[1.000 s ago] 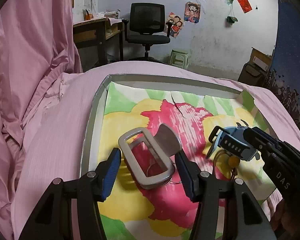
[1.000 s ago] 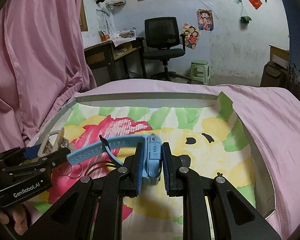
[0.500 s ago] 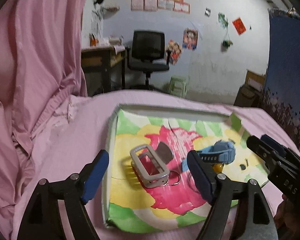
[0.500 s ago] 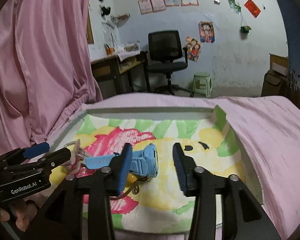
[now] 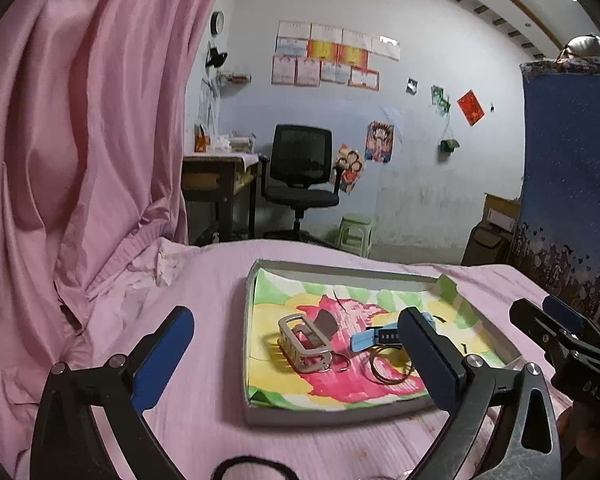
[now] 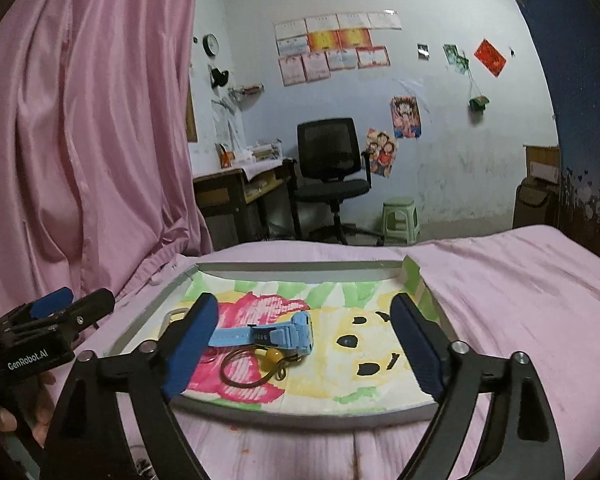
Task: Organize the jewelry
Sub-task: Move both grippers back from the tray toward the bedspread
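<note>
A pink bedsheet (image 5: pixel 204 420) covers the bed that serves as the work surface, and a long pink curtain (image 5: pixel 60 140) hangs at its left edge. On the sheet sits a shallow rectangular tray (image 5: pixel 340 410) with grey walls, lined with a painted paper of red, yellow and green; it appears to be the place where the jewelry is being collected. Inside it lie a grey metal-looking hair claw clip (image 5: pixel 305 342) towards the left, a light blue plastic wristwatch (image 6: pixel 284 330) near the middle, a thin dark cord loop with a yellow bead (image 6: pixel 256 364) just in front of the watch, and small wire rings (image 5: pixel 342 361) beside the clip.

The left gripper (image 5: pixel 296 356) hangs short of the tray's near wall with its blue-padded jaws spread wide and nothing between them; they have just been opening. The right gripper (image 6: pixel 304 346) likewise stands released, its jaws having just been opening, with the watch lying on the tray beyond the pads, untouched. Both tools being empty with every piece resting flat in the tray suggests the placing is done. A black hair tie (image 5: pixel 252 466) lies on the sheet under the left gripper, possibly the next item.

Beyond the bed, a black office chair (image 6: pixel 332 168), a wooden desk (image 6: pixel 240 192) and a green plastic stool (image 6: pixel 400 220) stand against a pale wall hung with certificates and posters (image 6: pixel 336 48).
</note>
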Tool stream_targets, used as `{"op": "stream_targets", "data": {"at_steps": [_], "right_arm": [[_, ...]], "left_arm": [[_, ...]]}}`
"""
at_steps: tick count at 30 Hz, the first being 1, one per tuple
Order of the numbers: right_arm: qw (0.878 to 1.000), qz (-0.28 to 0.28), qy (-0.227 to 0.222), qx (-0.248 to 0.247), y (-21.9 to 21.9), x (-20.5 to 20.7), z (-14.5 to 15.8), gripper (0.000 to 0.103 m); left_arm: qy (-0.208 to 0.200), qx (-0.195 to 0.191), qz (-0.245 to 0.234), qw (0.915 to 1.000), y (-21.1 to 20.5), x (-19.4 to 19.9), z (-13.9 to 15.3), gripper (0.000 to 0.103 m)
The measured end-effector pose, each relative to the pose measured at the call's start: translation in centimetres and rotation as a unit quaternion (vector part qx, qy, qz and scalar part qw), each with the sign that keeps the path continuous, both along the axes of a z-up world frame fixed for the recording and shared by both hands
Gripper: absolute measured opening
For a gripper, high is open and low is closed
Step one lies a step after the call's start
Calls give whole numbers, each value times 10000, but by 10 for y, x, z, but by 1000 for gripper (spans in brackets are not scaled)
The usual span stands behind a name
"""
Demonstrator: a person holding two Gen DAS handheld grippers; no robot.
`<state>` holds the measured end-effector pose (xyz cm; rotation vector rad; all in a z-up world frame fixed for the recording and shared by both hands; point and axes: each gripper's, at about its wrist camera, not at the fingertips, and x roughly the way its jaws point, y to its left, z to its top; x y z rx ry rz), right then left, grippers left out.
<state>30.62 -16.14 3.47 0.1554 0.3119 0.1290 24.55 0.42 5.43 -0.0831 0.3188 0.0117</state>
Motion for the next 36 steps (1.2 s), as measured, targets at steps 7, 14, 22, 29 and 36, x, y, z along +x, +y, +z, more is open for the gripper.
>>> {"op": "stream_targets", "data": {"at_steps": [7,14,22,29,36], "right_arm": [[9995,47,-288,-110,2,-37,7,98],[9990,69,-413,-177,5,-65,11,99],[9987,113,-432,-246,1,-95,9,99],[9988,199,-309,-326,0,-112,4,99],[9990,255,-72,-365,-2,-122,-5,99]], "left_arm": [[-288,110,-32,9995,0,-36,0,103],[-490,235,-9,9985,-1,-67,-2,103],[-530,265,-30,9982,2,-95,-7,103],[-289,247,-65,9993,7,-109,-16,103],[204,291,-173,9992,10,-108,-29,103]]}}
